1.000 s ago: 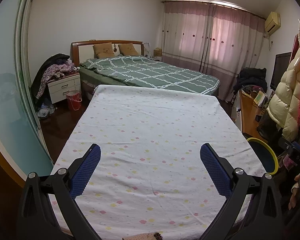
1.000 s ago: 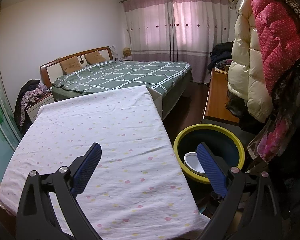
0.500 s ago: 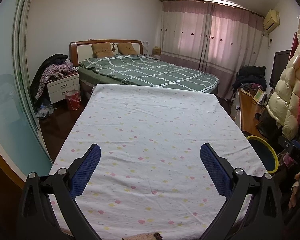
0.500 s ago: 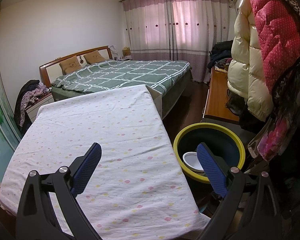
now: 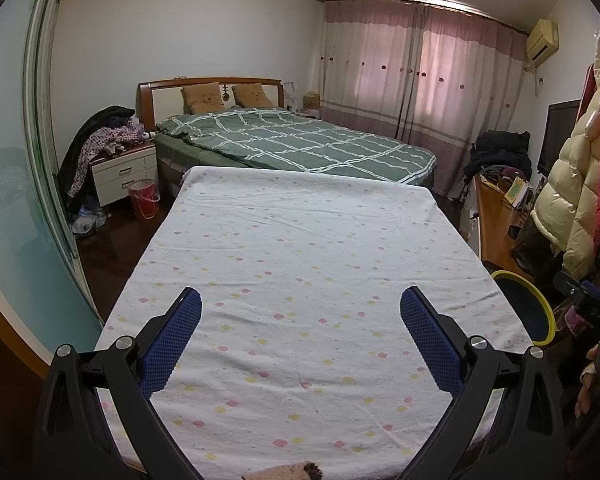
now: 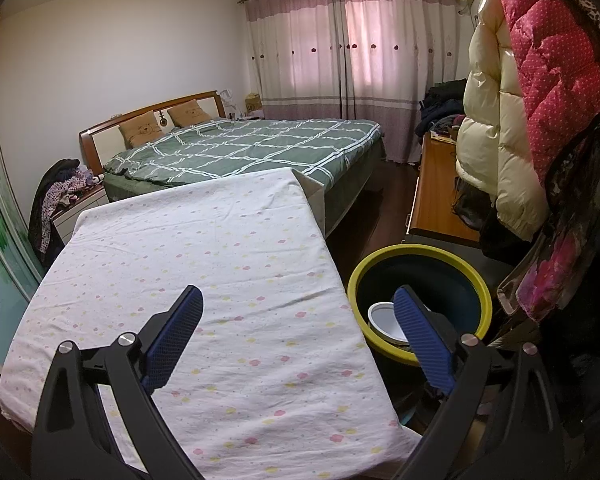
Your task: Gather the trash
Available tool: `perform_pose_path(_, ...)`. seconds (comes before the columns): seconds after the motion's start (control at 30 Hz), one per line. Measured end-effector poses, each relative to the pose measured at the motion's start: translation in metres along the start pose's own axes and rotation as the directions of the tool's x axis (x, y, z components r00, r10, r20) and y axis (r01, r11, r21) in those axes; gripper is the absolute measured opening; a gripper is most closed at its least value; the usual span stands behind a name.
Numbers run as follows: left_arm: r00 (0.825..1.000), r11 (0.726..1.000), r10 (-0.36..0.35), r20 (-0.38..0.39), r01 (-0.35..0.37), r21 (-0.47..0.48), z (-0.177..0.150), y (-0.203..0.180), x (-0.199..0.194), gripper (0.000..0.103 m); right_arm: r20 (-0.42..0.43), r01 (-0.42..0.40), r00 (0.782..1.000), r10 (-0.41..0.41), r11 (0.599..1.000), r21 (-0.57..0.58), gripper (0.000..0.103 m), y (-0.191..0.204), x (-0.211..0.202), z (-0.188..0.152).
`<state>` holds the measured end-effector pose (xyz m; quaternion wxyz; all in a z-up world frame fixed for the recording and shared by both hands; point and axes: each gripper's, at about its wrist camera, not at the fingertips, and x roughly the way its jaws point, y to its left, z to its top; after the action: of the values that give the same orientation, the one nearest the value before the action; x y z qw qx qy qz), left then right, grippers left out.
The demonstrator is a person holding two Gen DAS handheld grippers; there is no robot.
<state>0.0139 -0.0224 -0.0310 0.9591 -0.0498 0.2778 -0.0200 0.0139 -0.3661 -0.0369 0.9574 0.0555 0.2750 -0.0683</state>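
Hovering over floral-sheet mattress [image 5: 300, 260], L gripper [image 5: 300, 332] + R gripper [image 6: 298, 326] jaws spread, empty, yellow-rimmed bin [image 6: 466, 280] upright beside mattress, white lid-like item [image 6: 382, 320] inside.

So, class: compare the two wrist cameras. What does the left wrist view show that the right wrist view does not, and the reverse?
Only the left wrist view shows the red bucket by the nightstand and the dark screen.

Only the right wrist view shows inside the yellow-rimmed bin, where a white container lies.

Both show the flowered sheet, the green bed, pink curtains, and an open, empty claw: left claw, right claw.
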Motion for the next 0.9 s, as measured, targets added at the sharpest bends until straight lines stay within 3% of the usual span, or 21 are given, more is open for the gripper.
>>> perform_pose_path(0.9, 1.0, 1.0, -0.023, 0.005, 0.023, 0.014, -0.0007, -0.0053, 0.0009, 0.098, -0.005, -0.002, 1.0, 0.002, 1.0, 0.002, 0.091, 0.0011, 0.0031, -0.0046)
